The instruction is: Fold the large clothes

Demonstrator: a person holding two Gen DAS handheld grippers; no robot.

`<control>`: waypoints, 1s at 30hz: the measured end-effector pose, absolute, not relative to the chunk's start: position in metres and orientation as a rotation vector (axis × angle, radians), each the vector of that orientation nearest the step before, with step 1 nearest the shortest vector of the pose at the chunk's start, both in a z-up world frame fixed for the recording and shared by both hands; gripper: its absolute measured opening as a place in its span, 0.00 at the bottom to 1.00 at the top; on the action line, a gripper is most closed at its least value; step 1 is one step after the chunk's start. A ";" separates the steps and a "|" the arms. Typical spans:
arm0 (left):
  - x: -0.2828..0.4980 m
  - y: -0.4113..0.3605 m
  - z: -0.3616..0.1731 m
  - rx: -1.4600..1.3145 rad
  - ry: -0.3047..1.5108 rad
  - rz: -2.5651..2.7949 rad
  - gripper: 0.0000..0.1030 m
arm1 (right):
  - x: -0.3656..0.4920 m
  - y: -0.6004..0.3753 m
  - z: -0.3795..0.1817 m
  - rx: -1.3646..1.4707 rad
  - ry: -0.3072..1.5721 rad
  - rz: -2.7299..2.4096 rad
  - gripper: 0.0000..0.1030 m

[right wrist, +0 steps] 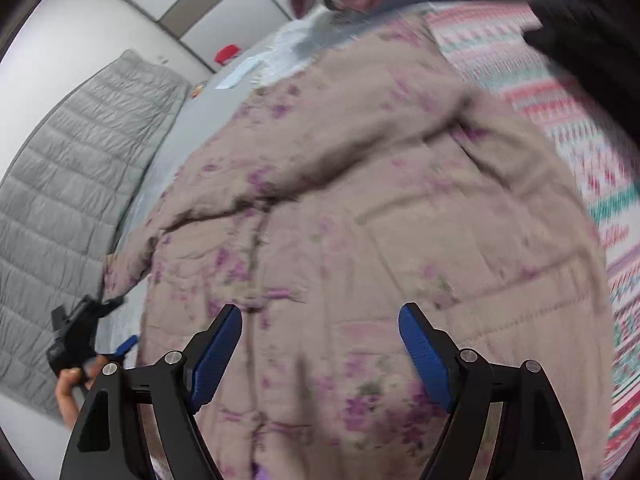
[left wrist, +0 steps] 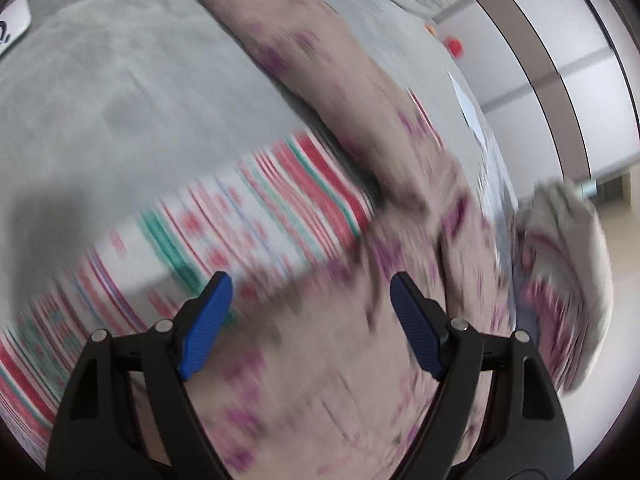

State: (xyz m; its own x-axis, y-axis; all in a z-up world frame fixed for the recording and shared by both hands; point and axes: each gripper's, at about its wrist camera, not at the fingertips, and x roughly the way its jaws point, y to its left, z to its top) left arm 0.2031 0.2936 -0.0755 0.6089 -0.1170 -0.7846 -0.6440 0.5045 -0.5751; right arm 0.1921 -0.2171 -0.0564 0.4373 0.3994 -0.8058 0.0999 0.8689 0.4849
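**Two open grippers over a quilted floral jacket**

Two grippers hang above the garment, and neither has hold of it. The jacket (right wrist: 360, 208), a beige padded piece with purple flowers, fills the centre of the right wrist view, lying spread on a grey bed surface (left wrist: 100, 80) and partly over a striped red, green and white blanket (left wrist: 248, 216). In the left wrist view one sleeve (left wrist: 304, 52) runs from the upper middle of the frame down toward the centre.

We judge the jacket soft and bulky, light for its size, with quilting that will resist a sharp crease; the fabric looks fairly smooth and may slip. A hem edge or a sleeve cuff seems the best place to pinch, since the body is too thick to gather.

Our left gripper (left wrist: 311, 292) stands wide, with nothing between its blue pads (left wrist: 206, 328). Our right gripper (right wrist: 320, 324) is likewise spread and empty, above the jacket's lower middle. At lower left of the right view, a hand (right wrist: 72, 384) carries the other gripper.
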 end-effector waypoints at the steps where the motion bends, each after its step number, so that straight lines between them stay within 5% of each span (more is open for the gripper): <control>1: 0.205 0.307 -0.075 -1.037 0.874 0.372 0.79 | 0.192 -0.220 -0.059 0.513 1.108 0.188 0.80; 13: 0.256 0.458 -0.079 -1.157 0.707 0.563 0.79 | 0.180 -0.239 -0.030 0.458 0.942 0.127 0.80; 27: 0.323 0.474 -0.112 -1.071 0.617 0.670 0.85 | 0.179 -0.231 -0.034 0.454 0.957 0.132 0.80; 29: 0.329 0.469 -0.110 -1.011 0.620 0.680 0.73 | 0.179 -0.233 -0.035 0.470 0.958 0.131 0.80; 30: 0.332 0.469 -0.110 -0.986 0.630 0.685 0.58 | 0.180 -0.235 -0.036 0.480 0.959 0.132 0.80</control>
State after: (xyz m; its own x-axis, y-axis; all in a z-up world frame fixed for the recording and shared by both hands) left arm 0.3316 0.4687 -0.1101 0.6292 0.2276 -0.7431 -0.7595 0.3829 -0.5259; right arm 0.1795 -0.2347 -0.0360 0.5756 0.3161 -0.7542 0.1009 0.8878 0.4491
